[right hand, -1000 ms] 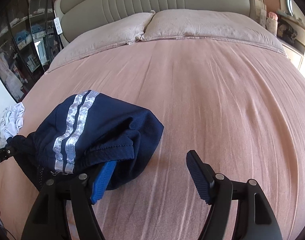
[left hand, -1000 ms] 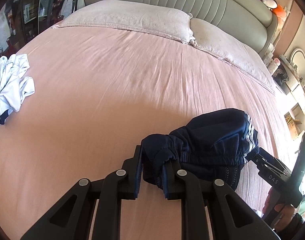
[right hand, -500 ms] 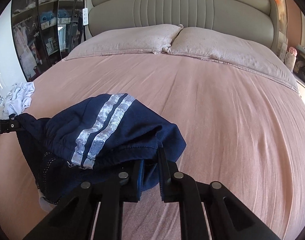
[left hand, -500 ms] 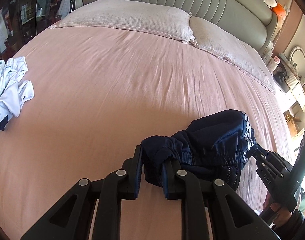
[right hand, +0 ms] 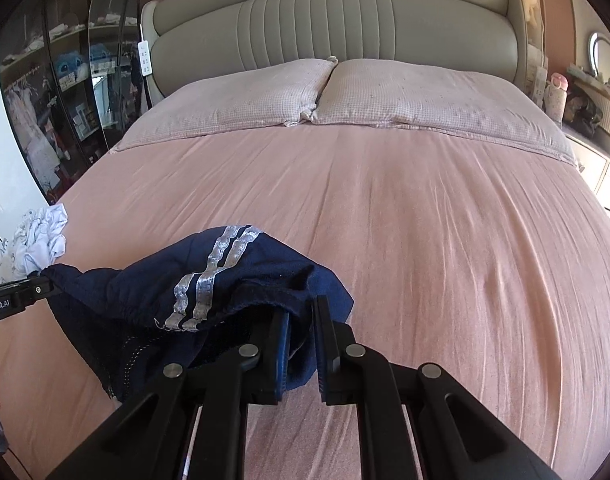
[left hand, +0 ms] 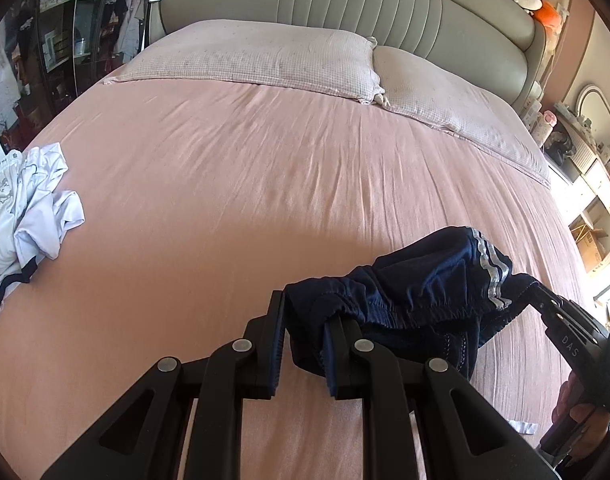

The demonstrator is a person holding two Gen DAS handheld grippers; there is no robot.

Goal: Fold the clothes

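Navy shorts (left hand: 417, 292) with silver side stripes hang bunched between both claws above the pink bed's (left hand: 245, 200) near edge. Left gripper (left hand: 303, 340) is clamped on one waistband end; right gripper (right hand: 301, 344), jaws just closed, pinches the other.

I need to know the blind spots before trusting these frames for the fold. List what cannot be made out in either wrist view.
- Navy shorts: bunched between left gripper and right gripper; full shape and second leg hidden in its own folds, both views.
- White garment: crumpled and cut by the frame edge; its type is unclear.
- Bed: near edge hidden behind the gripper bodies.
- Dark cabinet: contents too small, glare.
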